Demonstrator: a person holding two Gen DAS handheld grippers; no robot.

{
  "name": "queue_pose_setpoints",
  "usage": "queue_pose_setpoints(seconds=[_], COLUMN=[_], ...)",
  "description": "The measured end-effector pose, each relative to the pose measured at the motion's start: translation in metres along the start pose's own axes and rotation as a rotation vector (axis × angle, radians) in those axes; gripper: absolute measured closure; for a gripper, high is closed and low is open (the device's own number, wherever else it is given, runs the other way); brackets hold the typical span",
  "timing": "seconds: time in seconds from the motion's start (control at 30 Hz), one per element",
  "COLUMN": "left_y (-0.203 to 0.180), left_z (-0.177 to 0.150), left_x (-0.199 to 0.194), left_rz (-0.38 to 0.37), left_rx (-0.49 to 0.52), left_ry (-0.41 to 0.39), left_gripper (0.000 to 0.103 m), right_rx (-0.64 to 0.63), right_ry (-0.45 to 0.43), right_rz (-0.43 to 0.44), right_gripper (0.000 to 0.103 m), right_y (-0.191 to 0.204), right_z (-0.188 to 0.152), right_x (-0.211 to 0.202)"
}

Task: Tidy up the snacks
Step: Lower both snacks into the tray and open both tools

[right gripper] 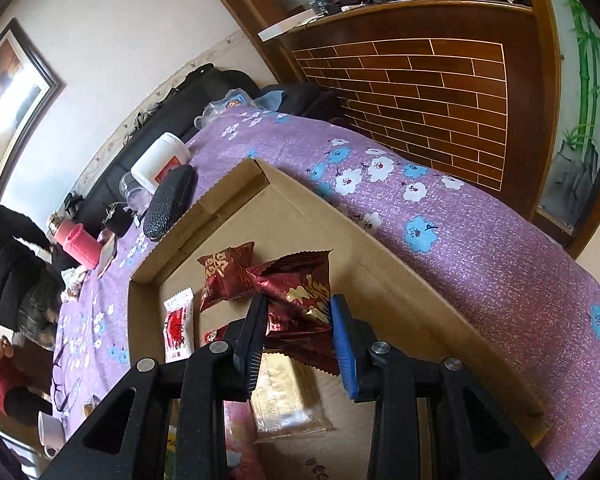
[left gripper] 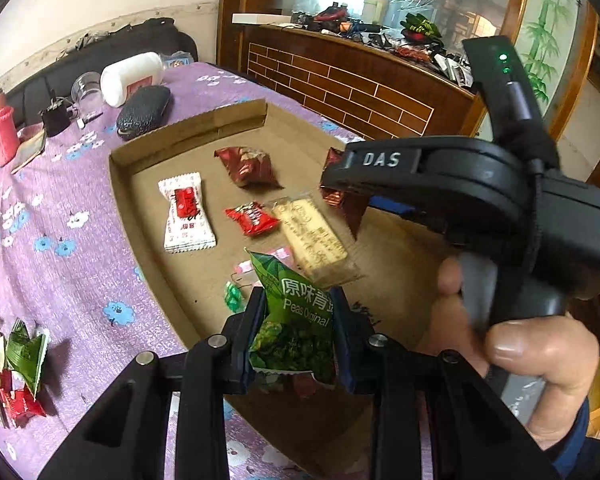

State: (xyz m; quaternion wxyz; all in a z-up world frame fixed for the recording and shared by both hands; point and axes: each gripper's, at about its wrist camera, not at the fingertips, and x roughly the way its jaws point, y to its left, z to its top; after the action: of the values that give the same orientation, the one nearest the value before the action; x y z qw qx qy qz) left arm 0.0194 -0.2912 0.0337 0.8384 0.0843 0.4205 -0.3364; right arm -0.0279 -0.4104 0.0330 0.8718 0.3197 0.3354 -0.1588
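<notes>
We see a wood-panelled room with a brick-pattern partition [right gripper: 420, 92], where a counter under a purple flowered cloth [right gripper: 480, 248] carries a shallow cardboard tray [left gripper: 188, 132] holding loose snack packets. Our left hand-held gripper [left gripper: 298, 332] is clenched on a green pea packet [left gripper: 296, 320] above the tray's near end, its long axis running upright along the fingers, printed top pointing away. Our right hand-held gripper [right gripper: 300, 332] grasps a dark red snack packet [right gripper: 300, 300] over the tray, its long axis tilted, crimped top end pointing up and away.
</notes>
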Motion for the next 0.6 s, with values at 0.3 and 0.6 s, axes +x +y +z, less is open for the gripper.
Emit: queue_pose_setpoints(seconds=[0.3,0.6], left_y=[-0.003,-0.005], left_z=[-0.008,-0.013], left_x=[0.006,0.005], left_rz=[0.023,0.028], left_rx=[0.040,0.063], left_ry=[-0.010,-0.024], left_gripper=[0.074,0.074], right_rx=[-0.039,-0.057], right_ry=[0.015,0.018], right_rz=[-0.011,-0.014], right_gripper=[0.069,0.069], right_y=[0.009,0.012], right_z=[-0.004,-0.007], right_x=[0.005,0.005])
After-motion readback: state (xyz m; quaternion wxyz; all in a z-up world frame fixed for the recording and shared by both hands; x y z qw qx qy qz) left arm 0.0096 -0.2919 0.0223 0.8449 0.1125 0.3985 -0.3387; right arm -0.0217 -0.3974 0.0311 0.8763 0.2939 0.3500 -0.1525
